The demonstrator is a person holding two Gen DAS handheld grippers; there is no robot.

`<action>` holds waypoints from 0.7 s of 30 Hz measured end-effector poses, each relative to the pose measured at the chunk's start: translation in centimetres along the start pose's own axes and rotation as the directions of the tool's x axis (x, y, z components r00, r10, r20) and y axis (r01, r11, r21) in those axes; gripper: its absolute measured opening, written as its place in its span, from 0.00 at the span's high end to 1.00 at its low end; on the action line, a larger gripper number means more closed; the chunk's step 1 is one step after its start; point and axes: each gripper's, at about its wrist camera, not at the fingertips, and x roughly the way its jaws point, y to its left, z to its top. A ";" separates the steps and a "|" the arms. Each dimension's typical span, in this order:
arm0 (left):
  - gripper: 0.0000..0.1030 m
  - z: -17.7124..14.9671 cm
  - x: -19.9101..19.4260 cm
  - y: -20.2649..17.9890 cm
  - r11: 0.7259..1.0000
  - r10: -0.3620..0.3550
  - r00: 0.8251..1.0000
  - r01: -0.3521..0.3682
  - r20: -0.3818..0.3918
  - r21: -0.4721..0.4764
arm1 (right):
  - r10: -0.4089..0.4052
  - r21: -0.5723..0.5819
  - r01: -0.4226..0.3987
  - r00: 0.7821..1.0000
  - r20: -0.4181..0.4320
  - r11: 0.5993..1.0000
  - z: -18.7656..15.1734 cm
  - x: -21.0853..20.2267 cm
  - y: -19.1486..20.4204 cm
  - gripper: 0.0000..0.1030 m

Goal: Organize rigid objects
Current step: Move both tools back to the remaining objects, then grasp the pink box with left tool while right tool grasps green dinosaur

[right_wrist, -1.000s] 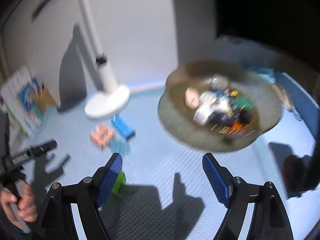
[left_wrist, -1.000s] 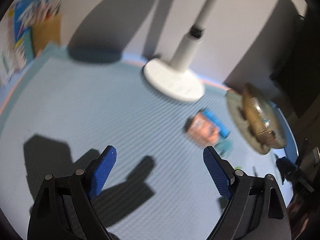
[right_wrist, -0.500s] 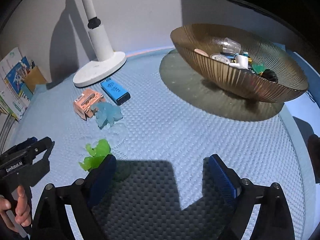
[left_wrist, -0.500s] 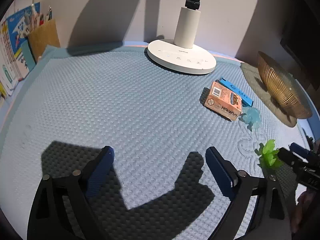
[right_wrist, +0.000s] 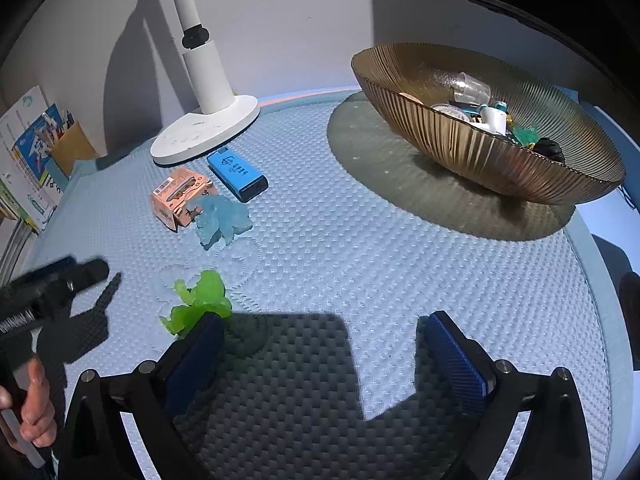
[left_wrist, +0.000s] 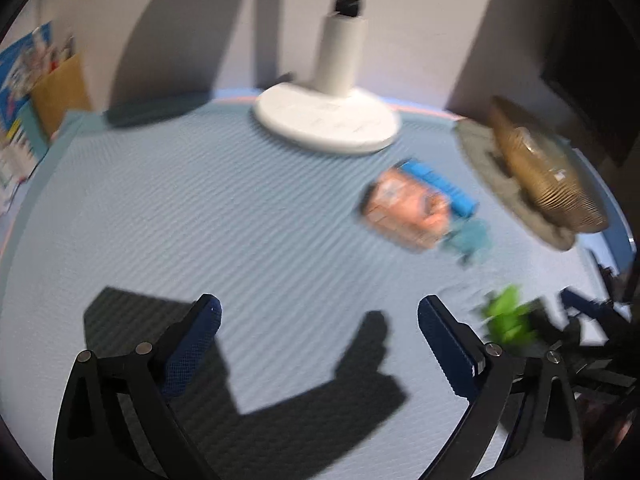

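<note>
Both tools stand over a tabletop (right_wrist: 360, 240) covered with a light-blue dimpled mat. The right tool (right_wrist: 320, 344) is released: its jaws have just been opening, they now stand wide apart, and only bare mat lies between them. A green soft-looking figure (right_wrist: 200, 300) lies just beside the left finger of this tool, outside the jaws; contact cannot be determined. Further back on the mat, a pale blue figure (right_wrist: 222, 220) touches an orange carton (right_wrist: 180, 196), and a blue rectangular device (right_wrist: 238, 176) lies just beside the carton, near the round base of a white lamp (right_wrist: 204, 132). A ribbed amber bowl (right_wrist: 460, 140) sits on a dark round mat at the right rear and contains several small items, including a clear cup and a white part. The left tool (left_wrist: 318, 320) is also released: its jaws have just been opening and nothing is between them. Its view is motion-blurred. In the right wrist view the left tool appears at the left edge, gripped by a hand (right_wrist: 32, 408). A card holder with printed sheets (right_wrist: 36, 148) stands at the far left.
</note>
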 end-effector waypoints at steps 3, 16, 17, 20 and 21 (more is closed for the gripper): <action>0.04 2.0 0.8 -2.7 0.996 -0.010 1.000 0.010 0.002 0.083 | 0.005 0.005 -0.005 1.000 0.002 1.000 0.1 0.0 0.0 0.01; 0.05 3.9 4.0 1.7 0.991 0.133 0.990 -0.133 -0.046 0.003 | 0.048 0.036 -0.048 0.999 0.013 0.998 -0.2 -0.4 -0.6 0.00; 0.05 3.7 3.9 2.9 0.987 0.158 0.986 -0.159 -0.051 -0.013 | 0.050 0.038 -0.051 0.999 0.014 0.998 -0.2 -0.4 -0.6 0.00; 0.05 3.7 2.9 5.0 0.989 0.132 0.990 -0.134 -0.044 -0.056 | 0.061 0.042 -0.062 0.998 0.016 0.997 -0.2 -0.5 -0.6 0.00; 0.05 3.9 2.7 5.3 0.993 0.100 0.994 -0.102 -0.037 -0.056 | 0.065 0.044 -0.066 0.998 0.019 0.997 -0.2 -0.5 -0.7 0.00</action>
